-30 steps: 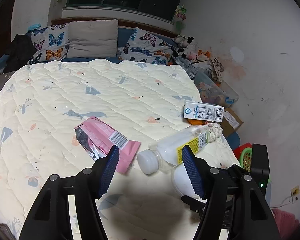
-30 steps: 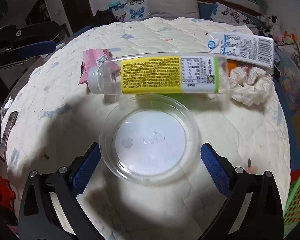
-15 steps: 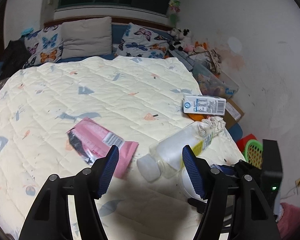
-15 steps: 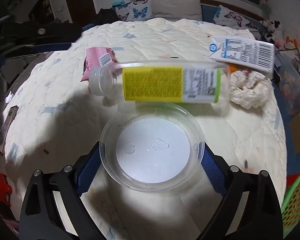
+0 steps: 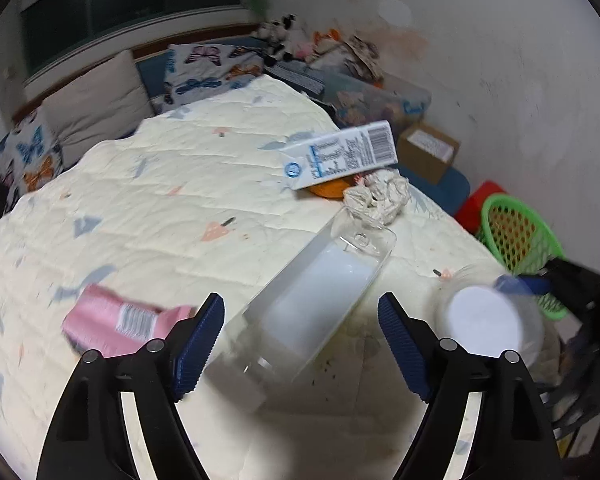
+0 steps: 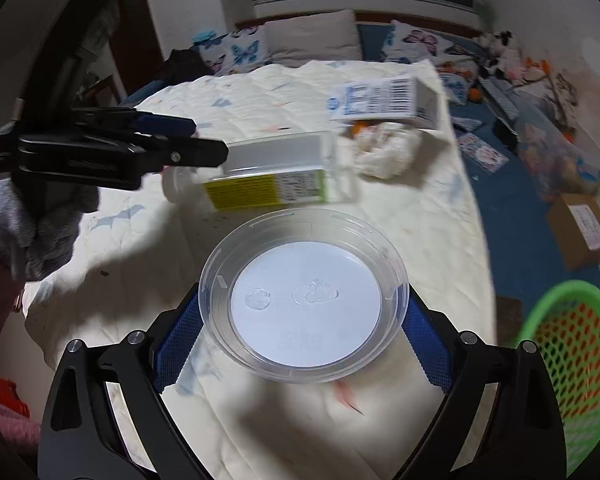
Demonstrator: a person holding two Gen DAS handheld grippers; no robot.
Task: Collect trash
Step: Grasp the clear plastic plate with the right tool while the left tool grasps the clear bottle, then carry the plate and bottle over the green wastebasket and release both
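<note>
My right gripper (image 6: 302, 342) is shut on a clear round plastic container (image 6: 304, 294) and holds it above the quilted bed (image 6: 420, 216); the container also shows in the left wrist view (image 5: 486, 320). My left gripper (image 5: 300, 340) is open, its jaws on either side of a clear plastic bottle (image 5: 316, 300) with a yellow label (image 6: 264, 192) that lies on the bed. A pink wrapper (image 5: 120, 322) lies to the left of the bottle. A white and blue carton (image 5: 340, 156) and a crumpled tissue (image 5: 378, 196) lie beyond the bottle.
A green mesh basket (image 6: 568, 376) stands on the floor right of the bed, also in the left wrist view (image 5: 516, 236). A cardboard box (image 5: 428, 150) and toys sit by the wall. Pillows (image 5: 96, 108) line the headboard.
The right gripper closed on the clear container and lifted it toward the right. The left gripper moved forward around the bottle, which rolled so its label faces away.
</note>
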